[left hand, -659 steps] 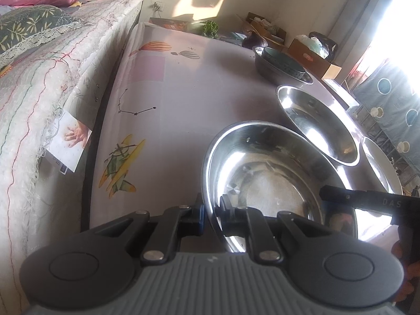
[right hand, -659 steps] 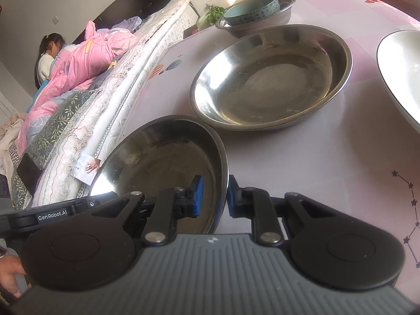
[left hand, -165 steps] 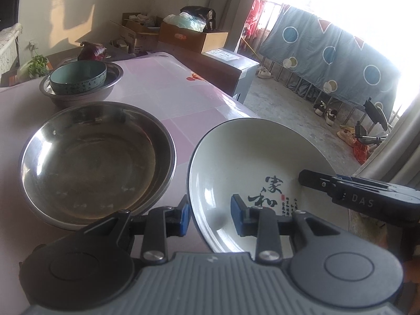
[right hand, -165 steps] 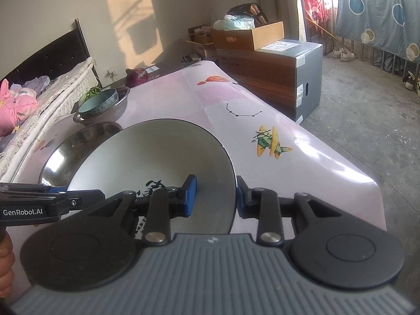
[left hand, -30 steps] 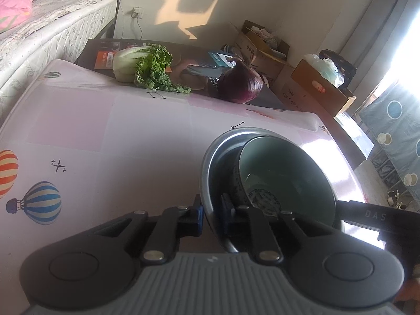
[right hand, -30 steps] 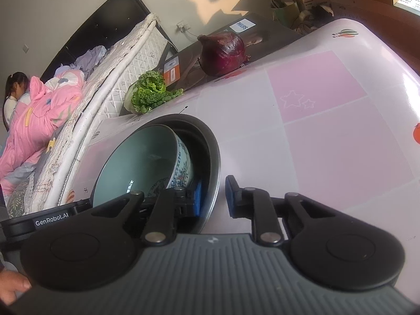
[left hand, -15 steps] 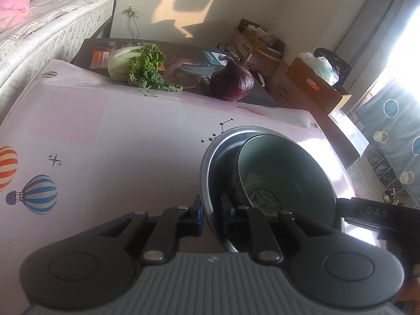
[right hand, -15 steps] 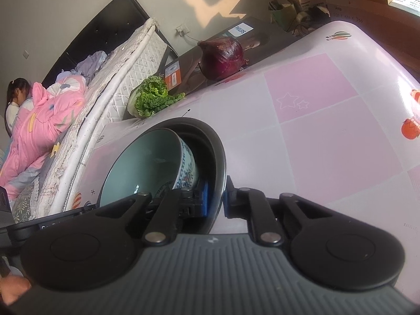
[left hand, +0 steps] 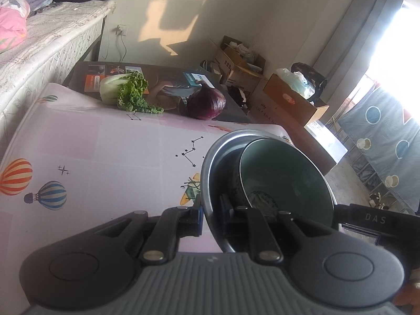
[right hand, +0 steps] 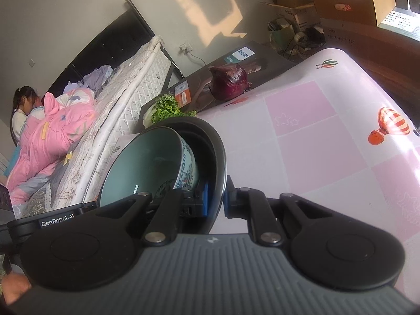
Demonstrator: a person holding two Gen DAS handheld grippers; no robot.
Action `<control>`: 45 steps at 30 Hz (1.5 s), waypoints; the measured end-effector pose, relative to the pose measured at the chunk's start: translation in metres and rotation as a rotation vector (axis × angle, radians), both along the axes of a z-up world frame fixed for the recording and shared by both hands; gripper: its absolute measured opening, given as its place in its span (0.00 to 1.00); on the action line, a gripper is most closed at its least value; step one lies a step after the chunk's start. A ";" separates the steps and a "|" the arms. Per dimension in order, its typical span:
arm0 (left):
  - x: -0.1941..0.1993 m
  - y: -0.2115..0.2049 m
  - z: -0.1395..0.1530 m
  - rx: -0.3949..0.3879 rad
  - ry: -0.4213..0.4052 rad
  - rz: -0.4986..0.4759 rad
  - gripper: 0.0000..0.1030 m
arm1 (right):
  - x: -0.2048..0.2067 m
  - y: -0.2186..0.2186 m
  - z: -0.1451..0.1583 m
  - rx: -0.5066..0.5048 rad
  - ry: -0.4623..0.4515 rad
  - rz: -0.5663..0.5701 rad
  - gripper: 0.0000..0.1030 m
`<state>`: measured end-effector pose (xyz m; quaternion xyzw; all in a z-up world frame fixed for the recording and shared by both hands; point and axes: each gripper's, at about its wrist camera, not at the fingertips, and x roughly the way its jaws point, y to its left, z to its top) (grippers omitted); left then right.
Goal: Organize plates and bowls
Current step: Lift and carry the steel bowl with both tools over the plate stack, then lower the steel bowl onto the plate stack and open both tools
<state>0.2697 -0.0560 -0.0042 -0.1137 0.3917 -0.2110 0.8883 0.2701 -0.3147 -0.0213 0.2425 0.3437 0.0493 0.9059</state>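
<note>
A steel bowl (left hand: 210, 162) (right hand: 219, 152) hangs above the pink patterned table (left hand: 105, 152) (right hand: 315, 136), held on both sides. Inside it sits a teal ceramic bowl (left hand: 283, 178) (right hand: 147, 162) with a blue-and-white pattern on its outer wall. My left gripper (left hand: 211, 211) is shut on the steel bowl's near left rim. On the opposite rim my right gripper (right hand: 215, 199) is shut too. Each gripper's black body shows in the other's view, at the lower edge.
A leafy cabbage (left hand: 123, 92) (right hand: 165, 109) and a red onion (left hand: 207, 103) (right hand: 228, 81) lie on a dark board beyond the table's far edge. A bed (right hand: 118, 99) runs along the left, with a person (right hand: 21, 110) on it. Cardboard boxes (left hand: 291, 99) stand to the right.
Both grippers have lifted the steel bowl with the teal bowl inside off the table and drawn it back. The cabbage and onion now look farther off.
</note>
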 end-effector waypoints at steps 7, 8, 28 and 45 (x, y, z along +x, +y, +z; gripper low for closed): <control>-0.050 0.011 0.026 -0.008 -0.036 -0.007 0.11 | -0.060 0.012 0.030 -0.002 -0.036 -0.010 0.11; -0.057 0.013 0.027 -0.010 -0.037 -0.007 0.11 | -0.071 0.015 0.031 0.004 -0.038 -0.010 0.11; -0.135 0.033 -0.033 0.081 0.088 -0.053 0.12 | -0.187 0.053 -0.034 0.032 0.140 -0.020 0.12; -0.140 0.035 -0.014 0.158 -0.008 -0.047 0.36 | -0.174 0.058 -0.013 -0.154 0.033 -0.040 0.24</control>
